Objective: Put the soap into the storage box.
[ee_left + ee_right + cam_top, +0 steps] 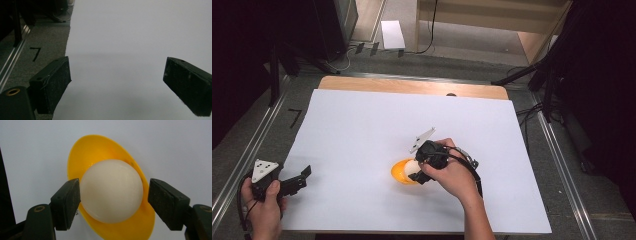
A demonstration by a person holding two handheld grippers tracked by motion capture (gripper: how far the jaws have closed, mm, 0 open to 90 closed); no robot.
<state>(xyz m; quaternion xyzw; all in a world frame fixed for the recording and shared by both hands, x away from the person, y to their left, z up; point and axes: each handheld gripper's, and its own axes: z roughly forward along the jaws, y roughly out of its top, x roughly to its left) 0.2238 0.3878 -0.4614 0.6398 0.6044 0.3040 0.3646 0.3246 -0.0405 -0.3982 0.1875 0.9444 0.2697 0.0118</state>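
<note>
A white ball sits in a small orange bowl on the white sheet, front of centre in the high view, bowl, ball. My right gripper reaches down over the bowl and is shut on the ball, one pad flat against one side and the other pad close at the opposite side. My left gripper rests at the sheet's front left corner, held in a hand. Its jaws stand wide apart over bare paper, open and empty.
A white paper sheet covers most of the wooden table. Metal rails run along both sides. Dark stands and cables crowd the far left and right. A black mark lies on the grey floor left of the sheet.
</note>
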